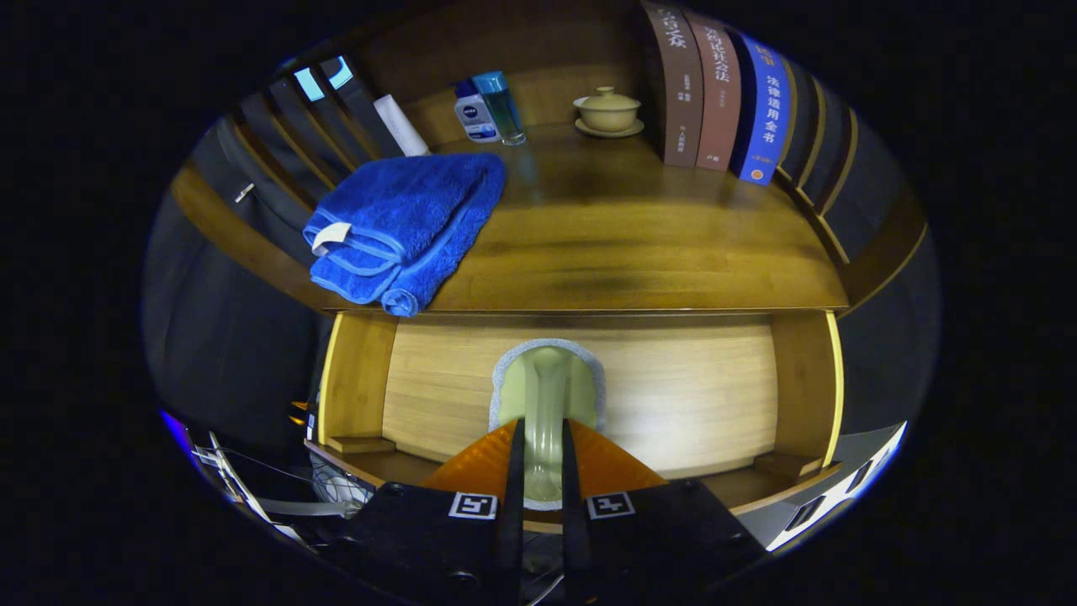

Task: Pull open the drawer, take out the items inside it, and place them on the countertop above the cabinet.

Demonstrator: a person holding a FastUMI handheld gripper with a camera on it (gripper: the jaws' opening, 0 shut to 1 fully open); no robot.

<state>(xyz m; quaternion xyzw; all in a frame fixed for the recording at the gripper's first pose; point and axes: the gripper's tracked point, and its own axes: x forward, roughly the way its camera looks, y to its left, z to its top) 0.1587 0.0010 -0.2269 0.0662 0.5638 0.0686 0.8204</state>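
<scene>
The wooden drawer (673,396) stands pulled open below the countertop (639,244). A pale green scrubber (547,379) with a grey fuzzy rim lies on the drawer bottom, its arched handle running back toward me. My gripper (543,431) is shut on that handle, which fills the narrow gap between the two fingers (514,471). A folded blue towel (404,223) rests on the left part of the countertop, its corner hanging over the front edge.
At the back of the countertop stand two small bottles (490,108), a white roll (402,126), a lidded tea bowl on a saucer (607,111) and upright books (724,93). The drawer's side walls (358,374) flank the scrubber.
</scene>
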